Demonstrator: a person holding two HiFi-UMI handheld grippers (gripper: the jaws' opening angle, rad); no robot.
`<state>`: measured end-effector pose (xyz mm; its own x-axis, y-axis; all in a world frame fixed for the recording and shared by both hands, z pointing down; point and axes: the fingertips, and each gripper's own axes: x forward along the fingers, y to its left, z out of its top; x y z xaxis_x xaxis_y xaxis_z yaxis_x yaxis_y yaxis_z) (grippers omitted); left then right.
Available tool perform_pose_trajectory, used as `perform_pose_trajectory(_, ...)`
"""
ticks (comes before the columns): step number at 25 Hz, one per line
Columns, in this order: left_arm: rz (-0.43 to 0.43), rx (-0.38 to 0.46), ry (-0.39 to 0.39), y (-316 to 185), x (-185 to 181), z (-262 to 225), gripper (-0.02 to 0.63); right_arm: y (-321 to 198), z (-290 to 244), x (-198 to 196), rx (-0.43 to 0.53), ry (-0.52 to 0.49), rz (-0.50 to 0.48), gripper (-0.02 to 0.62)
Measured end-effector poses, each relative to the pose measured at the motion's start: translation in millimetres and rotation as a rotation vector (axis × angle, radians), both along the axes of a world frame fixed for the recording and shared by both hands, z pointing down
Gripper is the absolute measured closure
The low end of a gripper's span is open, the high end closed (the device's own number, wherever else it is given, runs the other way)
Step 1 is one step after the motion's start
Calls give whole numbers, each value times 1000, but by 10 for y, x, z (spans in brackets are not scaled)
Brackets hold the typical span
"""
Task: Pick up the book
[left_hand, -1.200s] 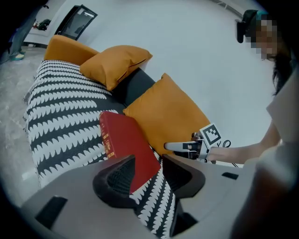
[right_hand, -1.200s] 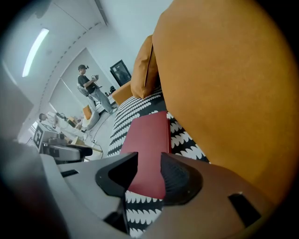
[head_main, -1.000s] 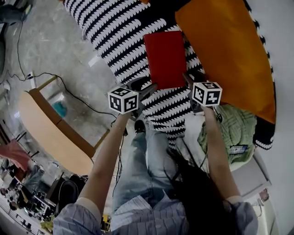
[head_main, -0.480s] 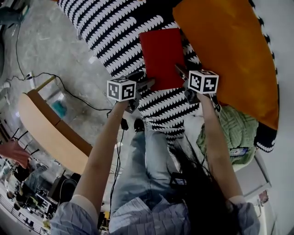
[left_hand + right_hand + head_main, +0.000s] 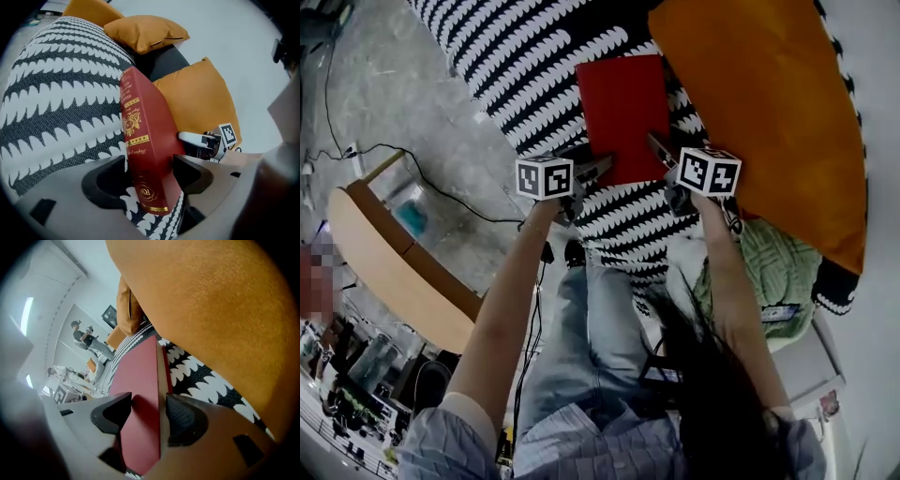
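While both grippers are held at its near corners, the book is seen lying flat on the b/w patterned seat. It is a red hardback w/ a plain cover and gold bands and lettering on the spine, the lettering too small to be read. The L gripper is set at the spine corner. Its jaws have just been opening and are spread wide, w/ the spine end btwn them; a gap is seen at one pad, the other lies close by the cover, and no squeeze is shown. The R gripper is set at the page-edge corner. Its jaws have likewise just been opening and stand apart, the book's edge framed btwn them w/o being clamped. On the R side an orange cushion is found near the book, w/ only a narrow strip of pattern btwn them. On the L side bare seat is left open. The book's near edge is placed close to the seat's front edge.
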<state>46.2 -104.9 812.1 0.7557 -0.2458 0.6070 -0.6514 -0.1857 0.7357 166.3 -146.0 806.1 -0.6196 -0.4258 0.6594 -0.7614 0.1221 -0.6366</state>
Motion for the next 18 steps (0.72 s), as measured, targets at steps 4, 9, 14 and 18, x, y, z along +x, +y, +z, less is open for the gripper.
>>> perform_pose_trajectory(4,5,-19,16,-81,11,-103,295,-74,-140,11,5,17,22,369)
perform_pose_trajectory(9,65,-54,-3,-135,-141,-329,298,-116,-377,-156,-14,53,5,380)
perform_pose_trajectory(14,88,-62,8,19,-138,-451,298,32,-511,-174,-17,68,-3,382)
perform_pose_trajectory(18,81,-41,2,189,-81,-590,298,239,-645,-90,-5,66,18,383)
